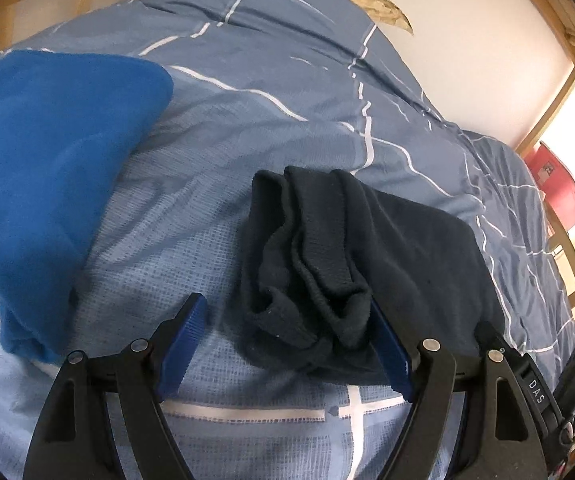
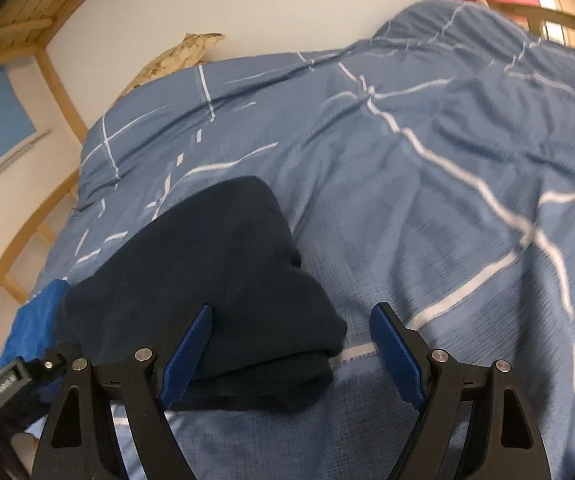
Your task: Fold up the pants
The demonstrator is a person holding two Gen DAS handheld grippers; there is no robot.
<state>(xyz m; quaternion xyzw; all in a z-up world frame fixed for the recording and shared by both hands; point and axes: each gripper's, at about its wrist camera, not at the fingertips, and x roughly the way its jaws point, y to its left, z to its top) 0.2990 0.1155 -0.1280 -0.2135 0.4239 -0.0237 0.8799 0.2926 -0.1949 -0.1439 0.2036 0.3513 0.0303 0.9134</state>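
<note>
Left wrist: pants [image 1: 367,248] folded, centre frame on duvet [image 1: 267,128] | my left gripper [image 1: 293,344] spread wide, holding nothing | right gripper [image 2: 291,344] also spread, empty, apparently letting bundle rest.

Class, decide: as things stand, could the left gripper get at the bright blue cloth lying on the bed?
Probably yes. The left gripper is open, holding nothing, and only bare duvet lies between it and the blue cloth.
</note>
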